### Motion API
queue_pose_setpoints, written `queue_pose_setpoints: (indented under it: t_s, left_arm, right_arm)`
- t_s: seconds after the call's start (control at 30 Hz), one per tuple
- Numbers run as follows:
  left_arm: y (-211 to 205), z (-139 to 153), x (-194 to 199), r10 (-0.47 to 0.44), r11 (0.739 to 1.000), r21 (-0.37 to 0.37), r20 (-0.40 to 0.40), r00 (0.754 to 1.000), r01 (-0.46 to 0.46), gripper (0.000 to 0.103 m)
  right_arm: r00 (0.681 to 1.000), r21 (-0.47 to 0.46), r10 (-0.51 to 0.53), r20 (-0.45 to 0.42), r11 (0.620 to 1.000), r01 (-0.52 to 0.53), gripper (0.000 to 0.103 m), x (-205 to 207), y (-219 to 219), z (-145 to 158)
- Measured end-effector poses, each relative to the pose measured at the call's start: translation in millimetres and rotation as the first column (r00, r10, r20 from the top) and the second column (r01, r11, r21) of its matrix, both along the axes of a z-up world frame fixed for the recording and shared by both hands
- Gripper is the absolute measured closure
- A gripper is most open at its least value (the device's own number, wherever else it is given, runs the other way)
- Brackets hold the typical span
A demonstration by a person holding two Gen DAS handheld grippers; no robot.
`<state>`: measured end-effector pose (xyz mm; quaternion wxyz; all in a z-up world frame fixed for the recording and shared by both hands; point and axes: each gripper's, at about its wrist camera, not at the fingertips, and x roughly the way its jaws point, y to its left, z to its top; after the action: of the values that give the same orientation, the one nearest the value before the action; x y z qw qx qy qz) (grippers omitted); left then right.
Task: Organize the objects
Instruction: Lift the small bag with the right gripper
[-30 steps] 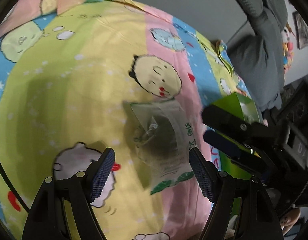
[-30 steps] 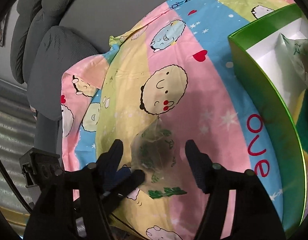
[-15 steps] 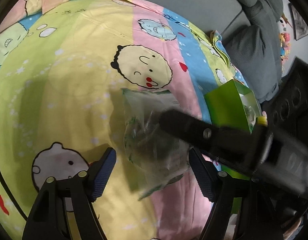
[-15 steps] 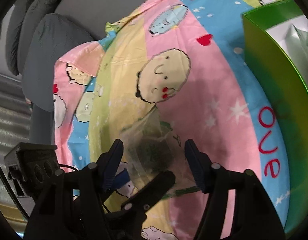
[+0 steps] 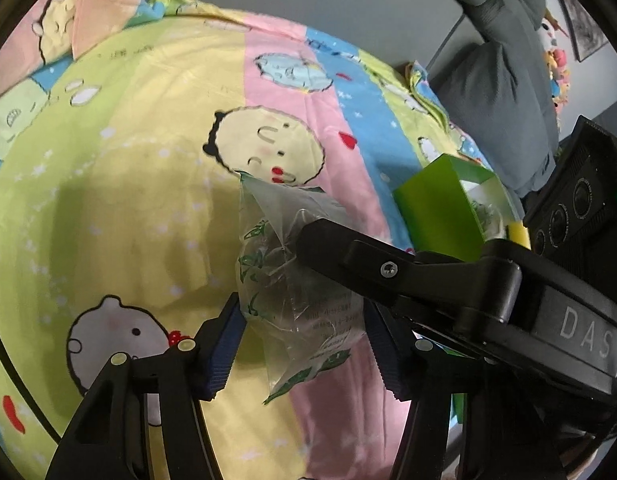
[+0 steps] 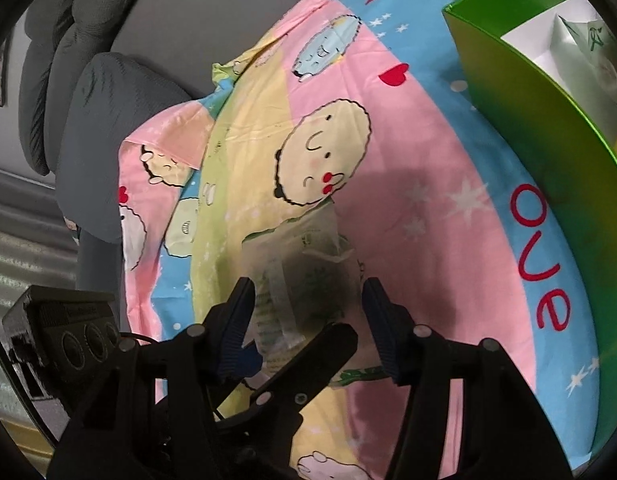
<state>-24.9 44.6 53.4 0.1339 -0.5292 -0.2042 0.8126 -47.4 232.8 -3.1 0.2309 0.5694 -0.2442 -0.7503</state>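
A clear plastic bag point(image 5: 292, 280) with green leaf print and dark contents lies on the cartoon bedsheet point(image 5: 128, 200). My left gripper point(image 5: 304, 344) is open, and the bag sits between its fingers. My right gripper point(image 6: 308, 320) is also open and straddles the same bag point(image 6: 304, 264) from the other side. One right finger crosses the left wrist view and lies on the bag. A green box point(image 6: 548, 128) with a white inside stands to the right and holds another such bag point(image 6: 596, 56). The box also shows in the left wrist view point(image 5: 440, 204).
A grey padded chair point(image 6: 88, 100) stands past the sheet's far edge and shows in the left wrist view point(image 5: 508, 80) too. A yellow item point(image 5: 518, 234) lies in the box. A grey wall is behind.
Both grippers have moved in over the bag, and it now lies between both pairs of fingers. The bag has bunched up. Both grippers stay open.
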Motion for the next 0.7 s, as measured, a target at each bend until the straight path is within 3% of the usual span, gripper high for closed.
queue_pose_setpoints:
  t_s: [0.37, 0.7]
  left_arm:
    - [16.7, 31.6, 9.7, -0.021, 1.000, -0.001, -0.123, 0.992, 0.021, 0.043]
    - [36.3, 62.5, 22.1, -0.065, 0.998, -0.031, -0.266, 0.962, 0.058, 0.043]
  right_arm:
    - [0.994, -0.037, -0.043, -0.105, 0.999, 0.039, 0.046, 12.4, 16.3, 32.2]
    - [0.969, -0.040, -0.086, -0.233, 0.996, 0.079, 0.046, 31.3, 37.4, 69.0]
